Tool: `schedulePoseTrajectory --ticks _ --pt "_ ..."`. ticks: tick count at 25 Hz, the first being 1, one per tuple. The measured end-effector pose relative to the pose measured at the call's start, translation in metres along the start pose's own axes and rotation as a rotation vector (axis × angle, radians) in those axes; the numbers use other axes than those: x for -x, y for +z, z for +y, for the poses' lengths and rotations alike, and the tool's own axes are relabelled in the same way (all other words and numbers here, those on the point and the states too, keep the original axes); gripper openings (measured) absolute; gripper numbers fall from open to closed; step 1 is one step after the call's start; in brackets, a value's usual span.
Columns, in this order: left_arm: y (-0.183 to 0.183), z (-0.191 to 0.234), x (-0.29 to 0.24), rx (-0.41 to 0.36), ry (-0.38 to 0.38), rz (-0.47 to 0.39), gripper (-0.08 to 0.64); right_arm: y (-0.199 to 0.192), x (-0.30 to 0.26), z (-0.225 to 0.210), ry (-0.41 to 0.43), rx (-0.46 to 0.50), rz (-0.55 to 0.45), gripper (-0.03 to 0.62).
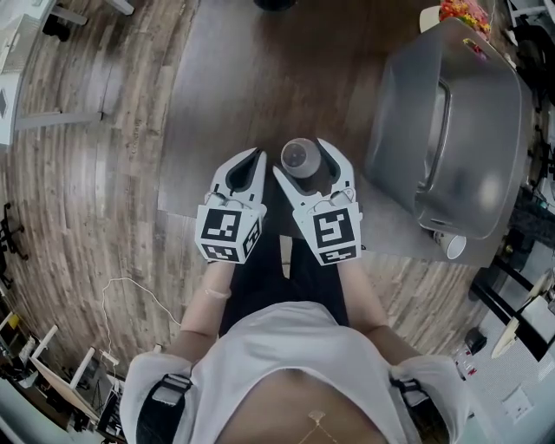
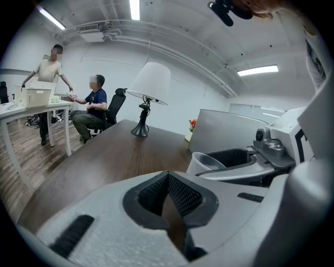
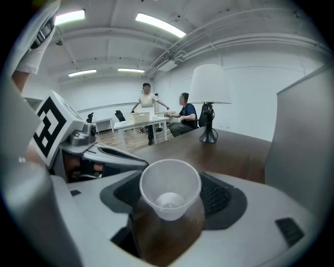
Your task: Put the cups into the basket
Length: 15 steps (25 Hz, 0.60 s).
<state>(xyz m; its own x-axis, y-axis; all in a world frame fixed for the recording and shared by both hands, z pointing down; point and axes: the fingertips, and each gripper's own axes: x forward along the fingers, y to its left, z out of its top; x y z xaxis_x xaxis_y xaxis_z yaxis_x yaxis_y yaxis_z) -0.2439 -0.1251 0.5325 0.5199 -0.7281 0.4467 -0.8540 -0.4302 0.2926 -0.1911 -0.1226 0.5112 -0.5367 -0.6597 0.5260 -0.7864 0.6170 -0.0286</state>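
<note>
A clear plastic cup stands mouth-up between the jaws of my right gripper, which is shut on it just over the dark table's front edge. Looking along those jaws, the cup fills the gap between the black pads of the right gripper. My left gripper sits close beside it on the left, jaws together with nothing in them. From the left gripper view the cup shows at the right. The grey basket stands on the table to the right.
A second white cup lies on its side at the table edge below the basket. A white-shaded lamp stands at the table's far end, near red flowers. Two people are at a far desk. Wood floor lies left.
</note>
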Motion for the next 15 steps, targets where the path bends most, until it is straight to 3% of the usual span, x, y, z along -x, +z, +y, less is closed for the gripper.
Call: schedulePoseTrajectory --ticks 15 --pt "0.059 -0.027 0.039 -0.069 -0.048 -0.051 0.009 0.065 0.054 0.021 0.04 0.009 -0.076 0.339"
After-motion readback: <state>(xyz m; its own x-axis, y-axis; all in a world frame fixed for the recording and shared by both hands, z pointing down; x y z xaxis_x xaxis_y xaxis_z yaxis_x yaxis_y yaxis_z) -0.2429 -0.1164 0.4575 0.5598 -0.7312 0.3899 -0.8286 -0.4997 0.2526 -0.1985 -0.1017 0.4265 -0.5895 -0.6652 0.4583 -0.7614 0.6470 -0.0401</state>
